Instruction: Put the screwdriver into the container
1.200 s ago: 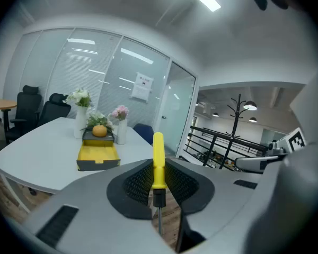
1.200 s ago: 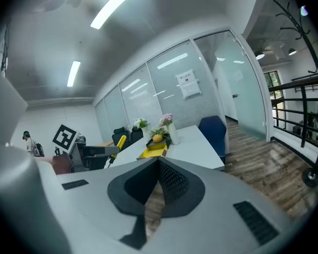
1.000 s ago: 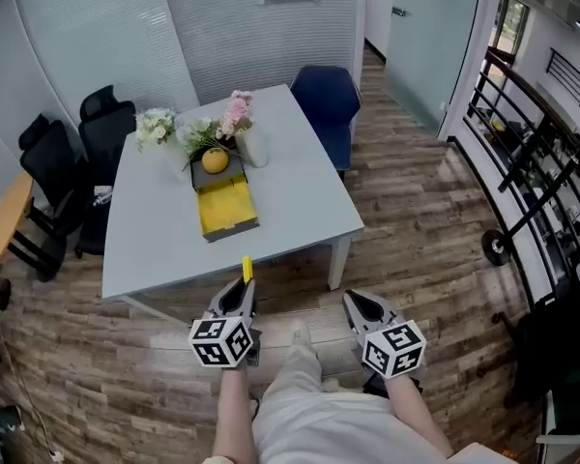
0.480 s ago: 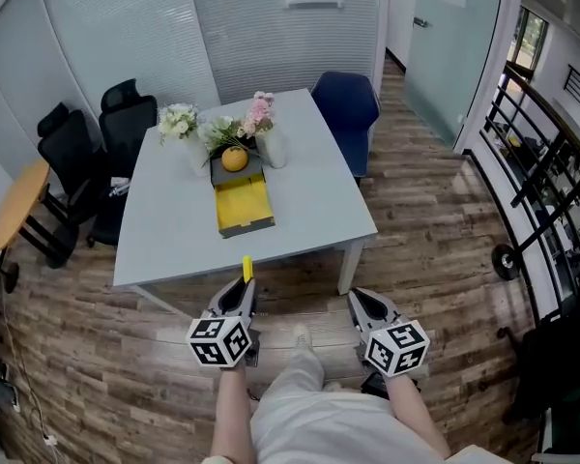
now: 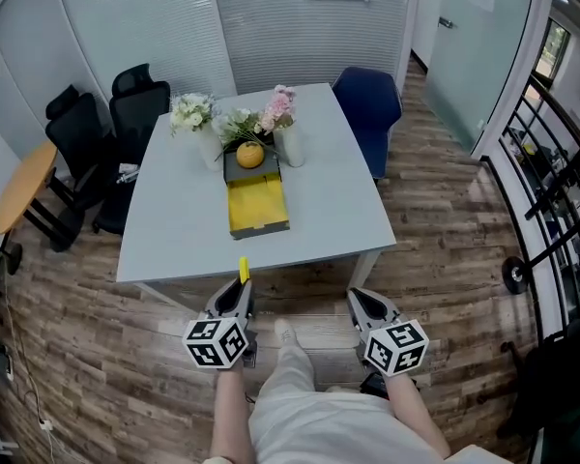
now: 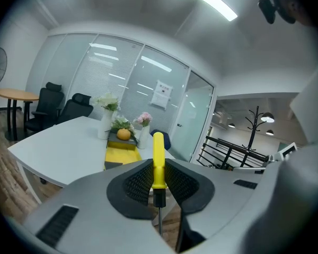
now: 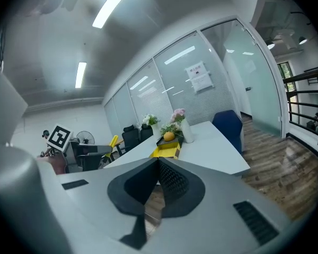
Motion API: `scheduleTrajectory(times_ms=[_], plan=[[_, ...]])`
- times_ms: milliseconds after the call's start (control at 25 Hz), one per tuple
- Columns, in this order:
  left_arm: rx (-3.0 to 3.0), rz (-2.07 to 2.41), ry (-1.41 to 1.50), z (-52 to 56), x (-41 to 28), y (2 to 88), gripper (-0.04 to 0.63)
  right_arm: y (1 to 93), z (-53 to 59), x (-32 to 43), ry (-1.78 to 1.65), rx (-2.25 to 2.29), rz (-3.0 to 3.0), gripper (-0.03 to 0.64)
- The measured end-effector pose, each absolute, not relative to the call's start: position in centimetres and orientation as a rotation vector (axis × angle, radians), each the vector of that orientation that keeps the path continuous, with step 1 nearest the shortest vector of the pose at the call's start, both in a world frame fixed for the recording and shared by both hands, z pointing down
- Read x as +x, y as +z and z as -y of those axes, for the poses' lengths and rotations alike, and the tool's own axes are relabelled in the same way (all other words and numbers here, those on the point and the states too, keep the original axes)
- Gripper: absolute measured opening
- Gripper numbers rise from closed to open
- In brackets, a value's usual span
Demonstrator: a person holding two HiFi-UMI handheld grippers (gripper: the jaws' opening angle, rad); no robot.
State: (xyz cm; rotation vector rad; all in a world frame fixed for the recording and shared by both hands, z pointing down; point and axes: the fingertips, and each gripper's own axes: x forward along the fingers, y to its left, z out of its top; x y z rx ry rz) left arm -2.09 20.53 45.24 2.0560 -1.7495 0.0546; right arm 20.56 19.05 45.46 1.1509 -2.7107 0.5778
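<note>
The left gripper (image 5: 236, 301) is clamped on the screwdriver (image 6: 158, 162). Its jaws press both sides of the yellow handle, which sticks up and forward past the tips, while the black collar and metal shaft hang down behind them. The right gripper (image 7: 158, 162) has nothing in it, and its jaws are closed with the tips meeting. Both grippers sit side by side in front of the person, over the wooden floor (image 5: 445, 211) and just short of the near edge of the table (image 5: 174, 230). The container (image 5: 257, 207), yellow and open on top, lies in the middle of that table, well apart from the screwdriver. Right behind it an orange (image 5: 249, 155) sits on a dark box, with vases of flowers (image 5: 276, 109) around it. A blue chair (image 5: 369, 109) stands at the far right corner of the table.
</note>
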Motion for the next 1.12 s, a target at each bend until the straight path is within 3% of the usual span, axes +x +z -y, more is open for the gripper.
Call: scheduleTrajectory(times_ms=[720,1120], plan=[[1.946,1.675,0.024,-1.8,-15.7,49.2,0.066,48.2,0.6,3.9,0.578,1.018,2.612,0.015],[1.977,1.567,0.027,5.1,-17.9,50.7,0.066,48.9,6.6,1.1,0.576,1.1,2.555,0.015]])
